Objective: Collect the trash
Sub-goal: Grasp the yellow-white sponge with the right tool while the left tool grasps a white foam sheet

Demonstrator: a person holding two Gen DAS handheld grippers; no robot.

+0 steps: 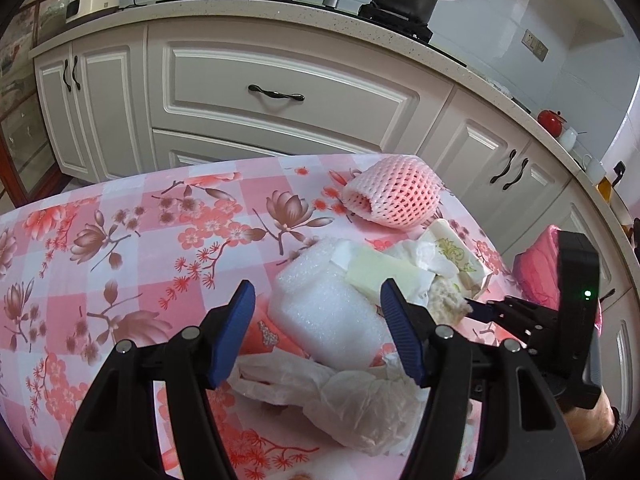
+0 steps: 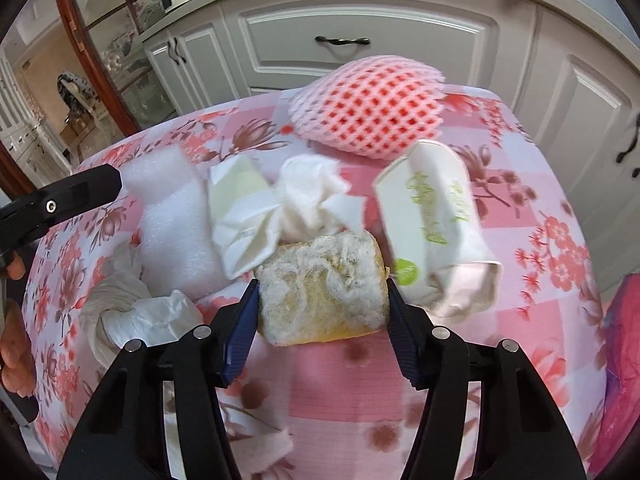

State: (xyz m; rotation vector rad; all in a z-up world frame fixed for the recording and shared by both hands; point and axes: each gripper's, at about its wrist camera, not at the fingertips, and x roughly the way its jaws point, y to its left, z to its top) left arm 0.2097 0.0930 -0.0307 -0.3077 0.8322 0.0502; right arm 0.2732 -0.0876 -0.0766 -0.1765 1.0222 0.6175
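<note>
Trash lies in a heap on the pink floral tablecloth (image 1: 120,260). My right gripper (image 2: 322,284) is shut on a fuzzy yellow-white lump (image 2: 324,296), with both blue pads against its sides; its tips also show in the left wrist view (image 1: 480,308). My left gripper (image 1: 316,286) is open above a white foam block (image 1: 320,320), with a gap between its left pad and the foam. A crumpled clear plastic bag (image 1: 340,396) lies under its fingers. Beyond the heap are a pink foam fruit net (image 2: 368,116), a crumpled tissue (image 2: 312,196) and a white packet with green print (image 2: 436,220).
White kitchen cabinets (image 1: 280,92) with a stove, a pan and a pot on the counter stand close behind the table. A pink bag (image 2: 624,360) hangs at the table's right edge. A glass-fronted wooden cabinet (image 2: 100,40) stands at the far left.
</note>
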